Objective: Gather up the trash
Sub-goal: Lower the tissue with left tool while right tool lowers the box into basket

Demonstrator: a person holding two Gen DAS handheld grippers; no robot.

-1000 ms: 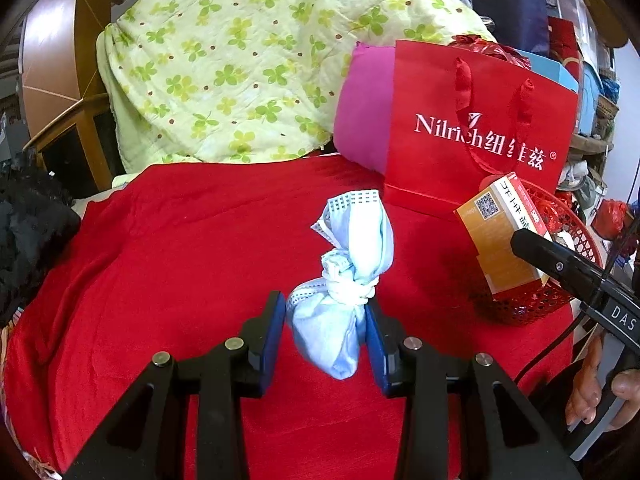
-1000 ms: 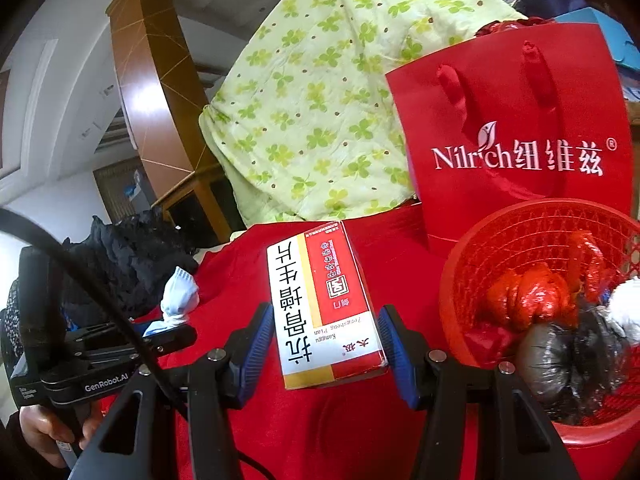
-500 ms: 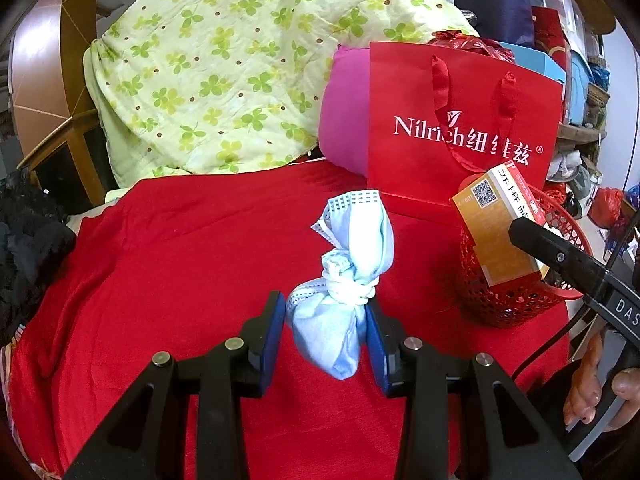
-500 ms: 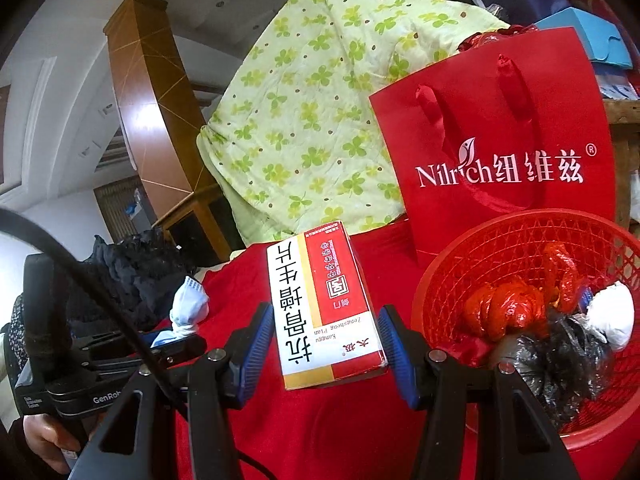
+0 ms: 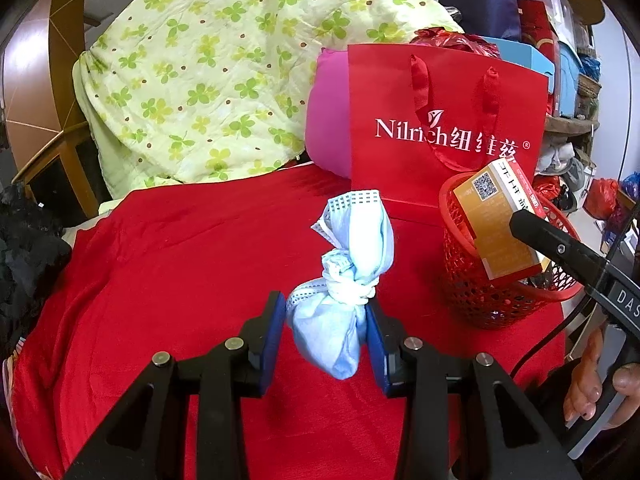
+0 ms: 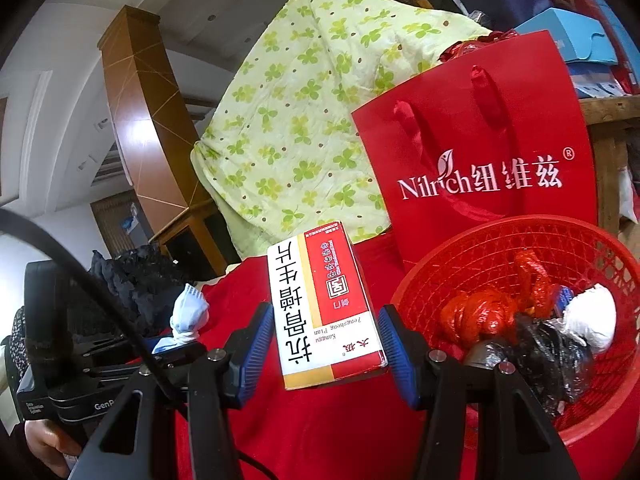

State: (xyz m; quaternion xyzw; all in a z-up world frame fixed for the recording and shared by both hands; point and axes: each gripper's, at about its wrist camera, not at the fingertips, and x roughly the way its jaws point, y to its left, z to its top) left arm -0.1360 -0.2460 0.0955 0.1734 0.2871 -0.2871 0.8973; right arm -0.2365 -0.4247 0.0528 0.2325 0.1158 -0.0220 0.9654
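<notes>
Over the red cloth, the left gripper has its 2 blue pads pinched narrow around the lower bulge of a knotted blue face mask, the rest of the mask standing up above the pads, clear of the cloth. To its right, the right gripper clamps a red, white and yellow medicine box by its sides, the box upright between the pads with its print upside down. In the left wrist view the box is at the near rim of the red mesh basket. The basket already holds knotted red bags, a black bag and a white wad. A red Nilrich paper bag stands just behind the basket, a green clover quilt heaped beyond.
</notes>
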